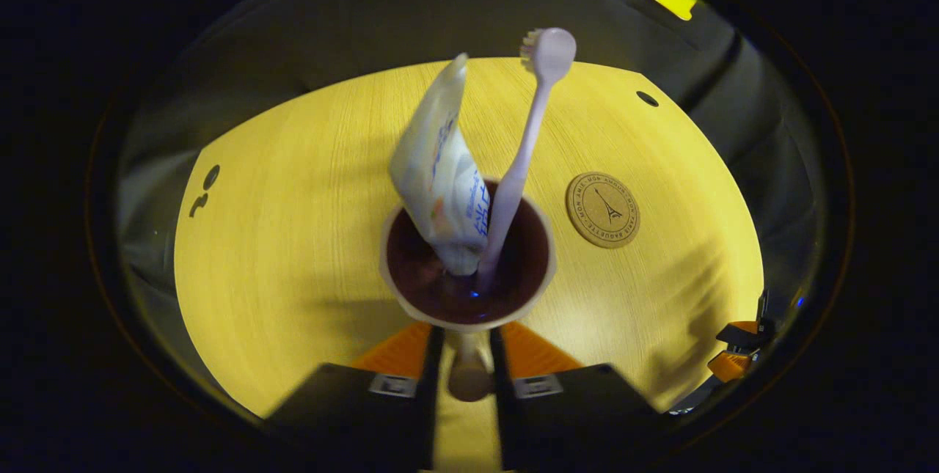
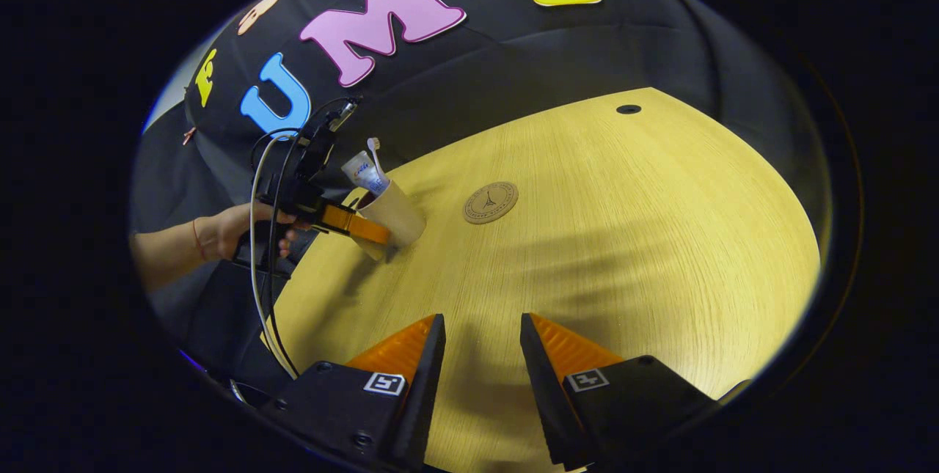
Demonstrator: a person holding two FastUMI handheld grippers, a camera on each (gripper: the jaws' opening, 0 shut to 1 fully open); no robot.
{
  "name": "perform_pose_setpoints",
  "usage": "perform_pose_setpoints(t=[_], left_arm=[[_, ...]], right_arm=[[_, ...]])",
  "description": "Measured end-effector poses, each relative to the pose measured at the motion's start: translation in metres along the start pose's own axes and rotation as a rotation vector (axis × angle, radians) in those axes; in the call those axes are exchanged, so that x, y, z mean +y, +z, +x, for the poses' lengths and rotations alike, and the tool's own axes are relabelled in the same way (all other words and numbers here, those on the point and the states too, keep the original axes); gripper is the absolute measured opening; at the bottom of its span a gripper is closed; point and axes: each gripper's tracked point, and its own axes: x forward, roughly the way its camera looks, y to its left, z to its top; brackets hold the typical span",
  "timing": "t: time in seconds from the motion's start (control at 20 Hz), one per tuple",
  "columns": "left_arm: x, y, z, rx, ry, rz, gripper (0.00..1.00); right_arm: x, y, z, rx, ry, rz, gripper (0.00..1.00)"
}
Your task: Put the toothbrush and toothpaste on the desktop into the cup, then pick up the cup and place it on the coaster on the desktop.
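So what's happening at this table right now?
A person is tidying up with a hand-held gripper in each hand. The left gripper is closed on a paper cup that is tilted in its grip, above the wooden table. The toothpaste tube and toothbrush already stand inside it. The round cork coaster lies bare nearby, so the cup has yet to be placed on it. The right gripper hangs open over the table, holding nothing.

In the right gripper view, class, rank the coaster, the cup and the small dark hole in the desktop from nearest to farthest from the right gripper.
1. Coaster: ahead of the right gripper, mid-desktop.
2. Cup: upper left, by the desktop's edge; close to call against the coaster.
3. Dark hole: far edge, to the right.
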Motion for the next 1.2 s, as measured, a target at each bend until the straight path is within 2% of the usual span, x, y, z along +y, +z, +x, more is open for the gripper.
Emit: perform_pose_setpoints(t=[0.05,0.1,0.15,0.25,0.3,0.35,0.6,0.95,1.2], left_arm=[[0.001,0.004,-0.006,0.008,-0.001,0.004,0.30],[0.000,0.004,-0.007,0.003,0.001,0.010,0.24],[0.000,0.004,-0.008,-0.001,0.003,0.013,0.26],[-0.001,0.005,-0.007,-0.014,0.001,0.002,0.24],[-0.001,0.005,-0.006,-0.023,0.002,-0.005,0.19],[-0.001,0.007,-0.008,-0.035,0.004,-0.011,0.23],[-0.012,0.023,-0.019,-0.099,-0.008,0.038,0.22],[-0.089,0.055,-0.010,-0.109,-0.098,0.156,0.22],[-0.129,0.067,0.003,-0.096,-0.121,0.213,0.22]], right_arm=[[0.000,-0.001,0.001,0.005,0.001,0.000,0.64],[0.001,-0.001,0.001,0.008,0.003,0.000,0.64],[0.001,-0.003,0.001,0.012,0.005,-0.002,0.64],[0.001,-0.003,0.002,0.018,0.008,-0.002,0.64],[0.001,-0.003,0.002,0.020,0.008,-0.002,0.64],[0.000,-0.003,0.003,0.023,0.008,-0.002,0.64],[-0.005,-0.001,0.002,0.028,0.003,0.001,0.64],[-0.021,0.011,-0.003,0.015,-0.021,0.019,0.64],[-0.040,0.014,-0.012,0.008,-0.052,0.022,0.64]])
